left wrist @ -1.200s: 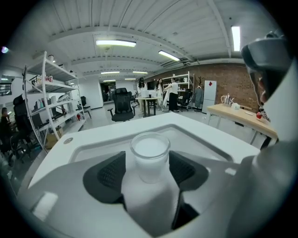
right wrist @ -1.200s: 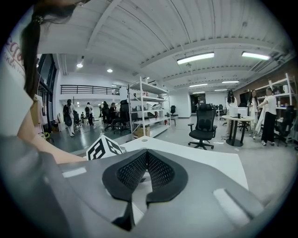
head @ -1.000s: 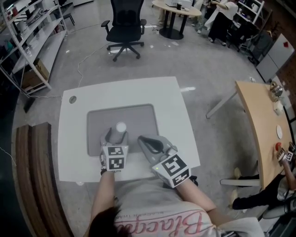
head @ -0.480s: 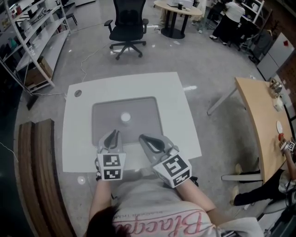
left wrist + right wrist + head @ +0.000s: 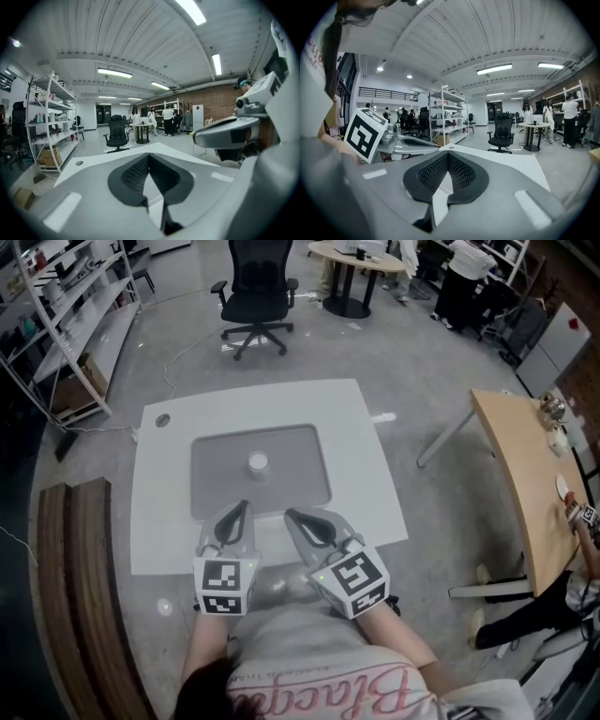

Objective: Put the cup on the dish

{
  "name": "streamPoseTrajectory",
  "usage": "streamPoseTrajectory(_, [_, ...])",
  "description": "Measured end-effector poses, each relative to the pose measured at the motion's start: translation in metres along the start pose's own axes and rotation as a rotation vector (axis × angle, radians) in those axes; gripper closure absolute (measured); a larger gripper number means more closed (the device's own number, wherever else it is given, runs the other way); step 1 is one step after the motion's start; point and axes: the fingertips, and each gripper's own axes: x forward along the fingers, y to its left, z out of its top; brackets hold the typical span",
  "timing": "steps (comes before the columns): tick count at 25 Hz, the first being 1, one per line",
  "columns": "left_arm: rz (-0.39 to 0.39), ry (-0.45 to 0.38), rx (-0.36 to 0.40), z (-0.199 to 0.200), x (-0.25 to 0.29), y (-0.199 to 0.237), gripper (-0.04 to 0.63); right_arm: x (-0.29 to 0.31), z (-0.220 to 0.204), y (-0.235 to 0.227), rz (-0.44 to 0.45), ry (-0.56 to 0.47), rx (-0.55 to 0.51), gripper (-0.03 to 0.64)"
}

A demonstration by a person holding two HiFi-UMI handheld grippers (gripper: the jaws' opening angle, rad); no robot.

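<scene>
light: bright, even, from ceiling strip lamps (image 5: pixel 115 73) | shadows: faint, soft on white bench (image 5: pixel 356 427) | distortion: strong fisheye, black vignette in both gripper views | focus: left tongs (image 5: pixel 149 159) soft up close

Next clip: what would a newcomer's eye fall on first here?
A small white cup stands alone near the middle of the grey mat on the white table. At the table's near edge, the left tongs and right tongs sit side by side, both shut and empty. A black office chair stands beyond the table.
</scene>
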Motion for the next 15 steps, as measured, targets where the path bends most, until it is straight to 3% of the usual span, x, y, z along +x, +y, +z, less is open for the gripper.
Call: streamPoseTrajectory(15, [0.015,-0.051,-0.049,0.005,-0.031,-0.005,0.597,-0.007,0.001,0.014,-0.016,-0.020,0.014,0.617])
